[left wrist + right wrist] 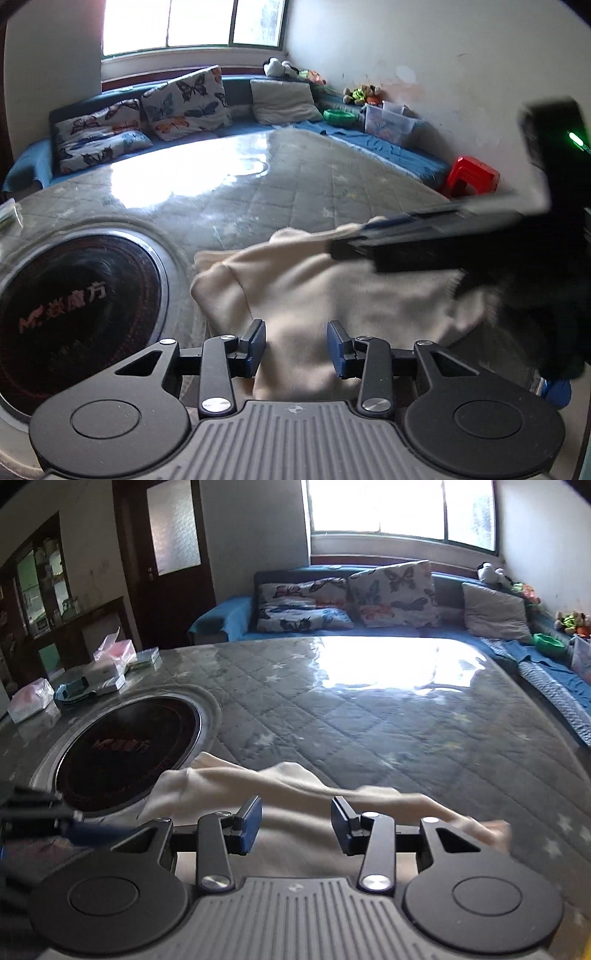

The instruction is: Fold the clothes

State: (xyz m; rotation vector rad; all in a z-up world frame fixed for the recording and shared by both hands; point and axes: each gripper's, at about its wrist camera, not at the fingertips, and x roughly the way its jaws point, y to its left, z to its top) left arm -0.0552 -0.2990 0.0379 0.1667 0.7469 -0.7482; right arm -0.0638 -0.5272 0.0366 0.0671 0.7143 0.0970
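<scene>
A cream garment (295, 288) lies rumpled on the quilted grey table cover (280, 184), right of the round hob. My left gripper (296, 347) is open low over the garment's near part, with cloth showing below the gap. Seen side-on and blurred, my right gripper (343, 245) comes in from the right, its tips over the garment's far edge. In the right wrist view the right gripper (297, 825) is open above the cream garment (236, 786), which runs in a creased ridge to the right. The left gripper (85, 825) shows blurred at the left edge.
A round black hob (77, 295) is set into the table at the left. Boxes and tissue packs (107, 664) sit at the table's far left corner. A blue sofa with butterfly cushions (184, 99) lines the far side, with a red stool (471, 177) on the right.
</scene>
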